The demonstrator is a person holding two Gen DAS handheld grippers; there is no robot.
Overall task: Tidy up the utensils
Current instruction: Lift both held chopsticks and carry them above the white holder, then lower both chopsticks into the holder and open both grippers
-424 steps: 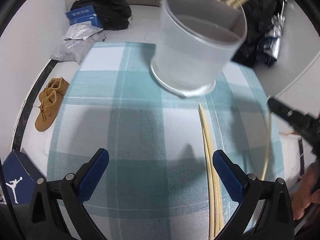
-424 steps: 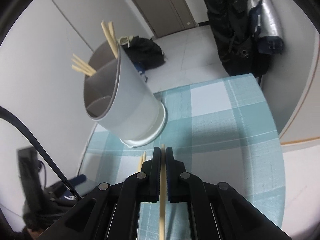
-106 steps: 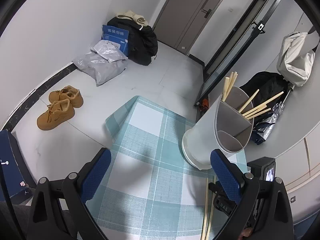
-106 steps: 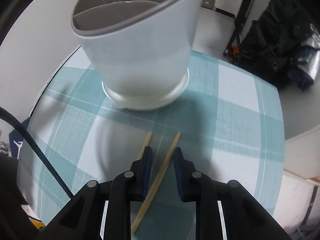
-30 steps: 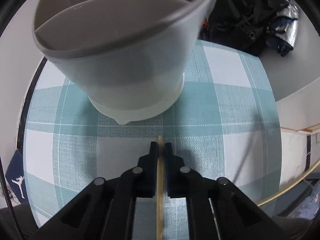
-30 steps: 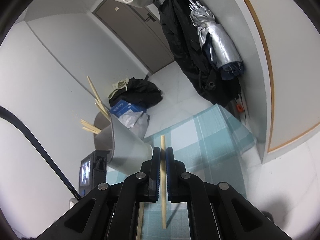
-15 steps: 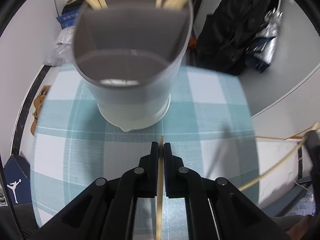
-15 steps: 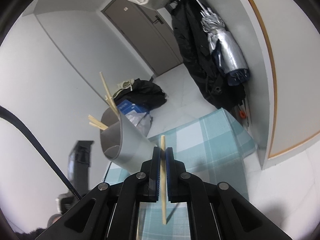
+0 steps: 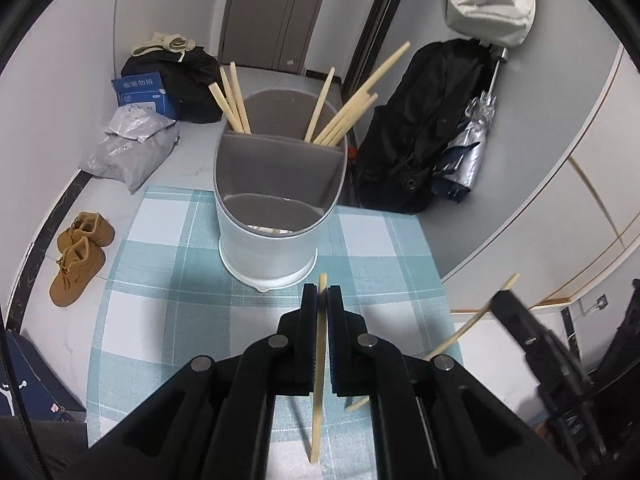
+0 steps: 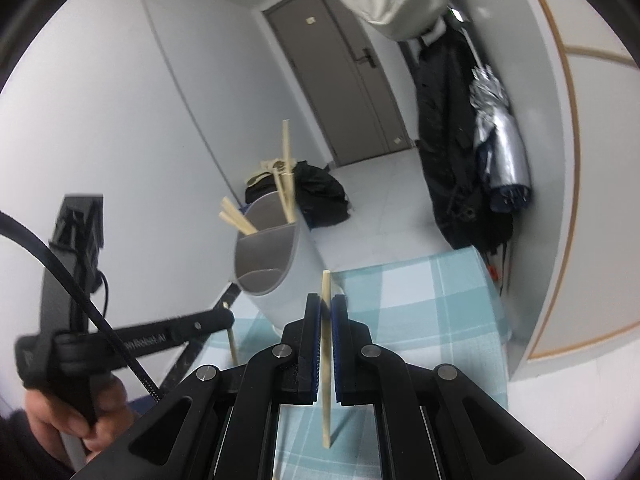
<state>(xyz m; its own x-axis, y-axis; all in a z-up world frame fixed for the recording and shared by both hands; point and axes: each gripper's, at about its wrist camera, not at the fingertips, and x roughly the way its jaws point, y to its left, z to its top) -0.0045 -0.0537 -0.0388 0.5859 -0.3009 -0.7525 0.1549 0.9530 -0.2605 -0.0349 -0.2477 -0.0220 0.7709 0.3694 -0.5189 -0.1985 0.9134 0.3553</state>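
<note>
left gripper (image 9: 322,300) fingers clamp a chopstick (image 9: 319,364), long axis 12–6 | holder (image 9: 276,216) at 11 o'clock, nearer the left | right gripper (image 10: 327,312) pinches second chopstick (image 10: 327,360)

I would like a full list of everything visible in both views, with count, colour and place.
Holder: one, white with grey inside, on the cloth.
Chopsticks in holder: about eight, pale wood, back compartment.
Held chopsticks: two, pale wood, one per gripper.
Cloth: one, teal and white check, on the table.
Shoes: a pair, tan, floor at left.
Bags: grey, by the wall.
Box: one, blue, by the bags.
Umbrella: one, silver, hanging at right.
Left gripper: black, shut.
Right gripper: black, shut.
</note>
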